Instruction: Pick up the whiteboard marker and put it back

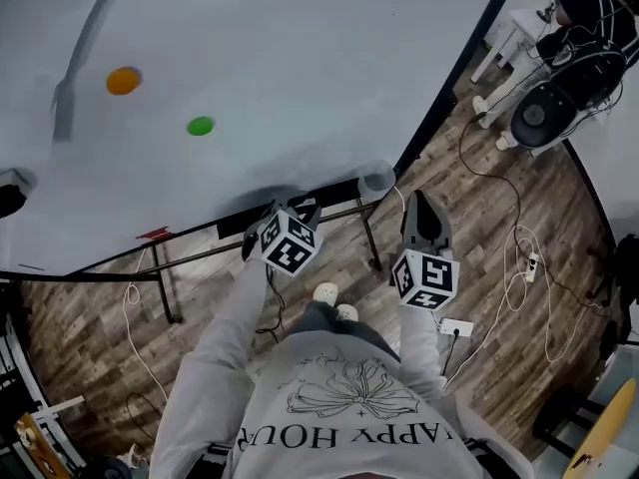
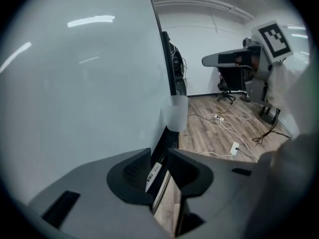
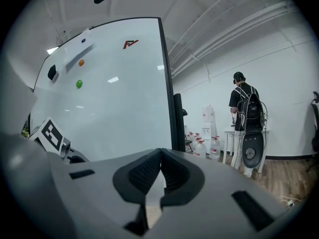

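Observation:
The whiteboard marker (image 2: 153, 176), white with a black tip, shows in the gap of my left gripper (image 2: 159, 156). It lies close to the left pad and runs along the black tray (image 2: 167, 142) under the whiteboard (image 1: 260, 68). The right pad stands apart from it, so the jaws are open. In the head view my left gripper (image 1: 280, 218) is down at the tray (image 1: 334, 194). My right gripper (image 1: 421, 208) hangs beside the board's right edge. Its pads (image 3: 160, 156) are shut together with nothing between them.
A translucent cup (image 1: 377, 180) sits at the tray's right end. Orange (image 1: 123, 80) and green (image 1: 201, 126) magnets stick to the board. The stand's legs (image 1: 369, 233) and cables with a power strip (image 1: 529, 265) lie on the wooden floor. A person with a backpack (image 3: 246, 108) stands far right.

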{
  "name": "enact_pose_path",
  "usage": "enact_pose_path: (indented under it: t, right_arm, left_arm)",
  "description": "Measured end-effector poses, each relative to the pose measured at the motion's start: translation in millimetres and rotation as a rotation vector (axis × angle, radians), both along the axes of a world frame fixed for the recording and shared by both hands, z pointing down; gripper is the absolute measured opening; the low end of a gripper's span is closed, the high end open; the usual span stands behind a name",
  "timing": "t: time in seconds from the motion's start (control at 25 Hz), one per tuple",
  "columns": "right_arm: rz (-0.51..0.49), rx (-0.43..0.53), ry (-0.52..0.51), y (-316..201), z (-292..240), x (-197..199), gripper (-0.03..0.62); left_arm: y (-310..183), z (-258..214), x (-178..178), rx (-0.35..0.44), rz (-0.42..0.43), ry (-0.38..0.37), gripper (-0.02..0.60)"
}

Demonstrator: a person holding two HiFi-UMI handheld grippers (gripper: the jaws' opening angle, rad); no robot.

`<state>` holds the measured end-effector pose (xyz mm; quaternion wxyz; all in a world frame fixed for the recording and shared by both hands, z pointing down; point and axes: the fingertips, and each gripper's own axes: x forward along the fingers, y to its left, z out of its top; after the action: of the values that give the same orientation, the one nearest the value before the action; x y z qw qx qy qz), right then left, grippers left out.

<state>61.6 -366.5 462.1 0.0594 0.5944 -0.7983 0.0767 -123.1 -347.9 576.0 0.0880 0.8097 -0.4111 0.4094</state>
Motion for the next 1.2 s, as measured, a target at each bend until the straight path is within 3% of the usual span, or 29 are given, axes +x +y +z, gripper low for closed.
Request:
enact_pose_path:
  t: [0.36, 0.64, 1.2]
  right_arm:
    - [0.064, -0.030, 0.011, -7.5, 12.8, 24.7, 0.003]
    - [0.090, -0.048, 0.015, -5.8, 20.8, 38.0, 0.003]
    - [0.142, -0.069, 0.008, -2.9, 27.4, 66.6, 0.003]
  left_arm:
    - [-14.3, 42.3, 9.8, -0.128, 0.129, -0.142, 0.104]
    - [-19.8, 59.4, 20.1, -0.166, 0.189, -0.274, 0.114]
    - [-22.1, 73.9, 27.2, -0.266, 0.224, -0.314, 0.107]
